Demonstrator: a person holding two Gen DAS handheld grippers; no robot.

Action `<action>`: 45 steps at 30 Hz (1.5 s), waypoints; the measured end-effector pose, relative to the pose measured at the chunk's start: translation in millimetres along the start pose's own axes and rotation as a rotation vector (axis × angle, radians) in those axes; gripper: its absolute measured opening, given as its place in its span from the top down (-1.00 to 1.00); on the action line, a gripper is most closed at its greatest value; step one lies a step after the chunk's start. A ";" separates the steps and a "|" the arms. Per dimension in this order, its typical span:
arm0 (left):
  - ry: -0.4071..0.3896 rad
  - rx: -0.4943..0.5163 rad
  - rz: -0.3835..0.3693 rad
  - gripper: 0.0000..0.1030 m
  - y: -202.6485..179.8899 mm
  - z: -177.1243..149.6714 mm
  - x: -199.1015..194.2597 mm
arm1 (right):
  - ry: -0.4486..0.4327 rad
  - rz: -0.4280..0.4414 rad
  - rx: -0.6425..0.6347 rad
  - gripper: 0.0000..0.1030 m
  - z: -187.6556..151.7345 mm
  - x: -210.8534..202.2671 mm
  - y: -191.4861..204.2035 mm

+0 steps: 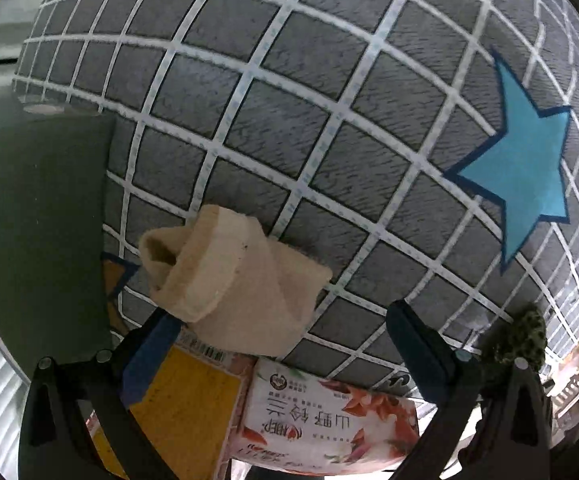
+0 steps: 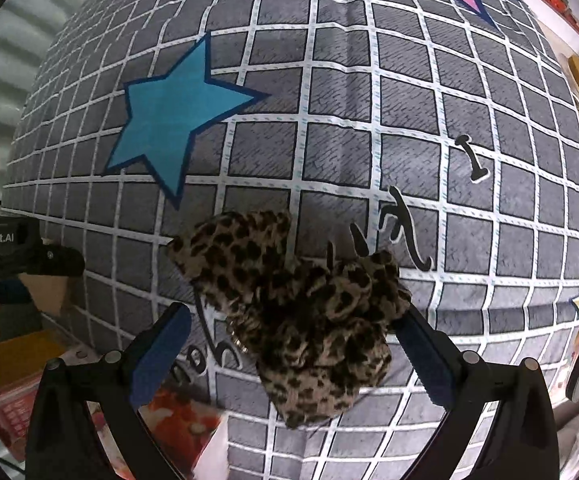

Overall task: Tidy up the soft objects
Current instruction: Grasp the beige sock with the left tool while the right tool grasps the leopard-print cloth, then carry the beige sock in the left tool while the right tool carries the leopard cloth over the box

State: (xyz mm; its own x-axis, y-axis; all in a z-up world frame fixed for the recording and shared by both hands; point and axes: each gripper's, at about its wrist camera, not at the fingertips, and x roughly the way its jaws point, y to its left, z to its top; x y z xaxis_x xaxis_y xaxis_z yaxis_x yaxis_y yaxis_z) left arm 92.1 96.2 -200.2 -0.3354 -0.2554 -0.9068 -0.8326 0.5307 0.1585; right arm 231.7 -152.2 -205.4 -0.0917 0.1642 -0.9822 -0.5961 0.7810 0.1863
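Left wrist view shows one folded beige cloth (image 1: 233, 284) before the wide left tool (image 1: 285, 332). Only the right wrist view shows fully one leopard-print fabric bundle (image 2: 301, 316) between the wide right tool (image 2: 293, 336) fingers, on the grey checked blanket (image 2: 369, 100).

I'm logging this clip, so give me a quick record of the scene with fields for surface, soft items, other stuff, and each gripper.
surface: grey grid cloth with blue star
left item: beige cloth, lying rolled on the grid cloth
right item: leopard fabric, bunched on the grid cloth
other: tissue pack, yellow box
left gripper: open, nothing held
right gripper: open around the leopard fabric
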 end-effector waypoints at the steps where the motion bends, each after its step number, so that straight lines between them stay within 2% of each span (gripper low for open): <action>1: 0.005 -0.021 -0.004 -0.93 2.0 -0.2 2.9 | -0.008 -0.011 -0.008 -0.98 2.9 1.9 -0.7; 5: 0.014 -0.033 -0.023 -0.75 1.0 -4.4 19.0 | -0.016 -0.051 -0.046 -0.97 8.1 8.3 4.2; 7: -0.003 -0.015 -0.006 -0.56 0.2 -7.7 20.7 | -0.025 -0.058 -0.059 -0.75 6.8 10.6 7.4; 8: -0.010 -0.010 0.001 -0.50 -2.2 -7.2 21.3 | -0.030 -0.062 -0.067 -0.51 3.0 10.4 12.3; 10: -0.032 0.010 0.003 -0.37 -3.6 -12.2 20.9 | -0.036 -0.067 -0.083 -0.33 0.4 10.4 18.8; 11: -0.037 0.017 0.004 -0.20 -8.7 -12.2 18.3 | -0.038 -0.067 -0.092 -0.13 -1.2 9.3 19.4; 12: -0.046 0.025 0.008 0.09 -11.4 -13.3 16.0 | -0.038 -0.068 -0.098 -0.04 -3.6 7.9 19.7; 14: -0.061 0.044 0.027 0.46 -14.5 -8.5 4.9 | -0.031 -0.049 -0.100 0.02 -10.3 2.3 19.3; 17: -0.096 0.066 0.015 0.64 -15.2 -14.7 -9.9 | -0.034 -0.007 -0.065 0.03 -16.4 -11.0 9.5; 21: -0.184 0.157 0.013 0.65 -31.1 -35.2 -37.1 | -0.044 0.034 -0.021 0.03 -21.4 -27.8 -3.3; 26: -0.335 0.374 0.076 0.65 -59.1 -78.6 -72.8 | -0.034 0.100 0.088 0.03 -29.5 -43.0 -23.3; 32: -0.431 0.547 0.075 0.65 -88.4 -126.9 -117.4 | -0.043 0.107 0.114 0.03 -40.3 -63.8 -32.5; 36: -0.474 0.607 0.071 0.65 -85.1 -155.1 -117.7 | -0.051 0.111 0.143 0.03 -45.4 -72.6 -36.5; 40: -0.513 0.654 0.049 0.65 -79.7 -162.6 -128.6 | -0.062 0.112 0.168 0.03 -55.3 -81.5 -31.2; 45: -0.573 0.704 0.041 0.65 -51.6 -175.7 -131.6 | -0.084 0.109 0.174 0.03 -65.8 -98.6 -23.3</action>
State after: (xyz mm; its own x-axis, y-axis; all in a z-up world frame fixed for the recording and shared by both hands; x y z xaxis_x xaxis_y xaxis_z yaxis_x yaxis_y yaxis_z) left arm 101.8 -39.5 -20.4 0.0684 0.1162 -0.9909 -0.2999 0.9497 0.0906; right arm 202.1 -226.2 -114.6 -0.0769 0.2970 -0.9518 -0.4388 0.8471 0.2998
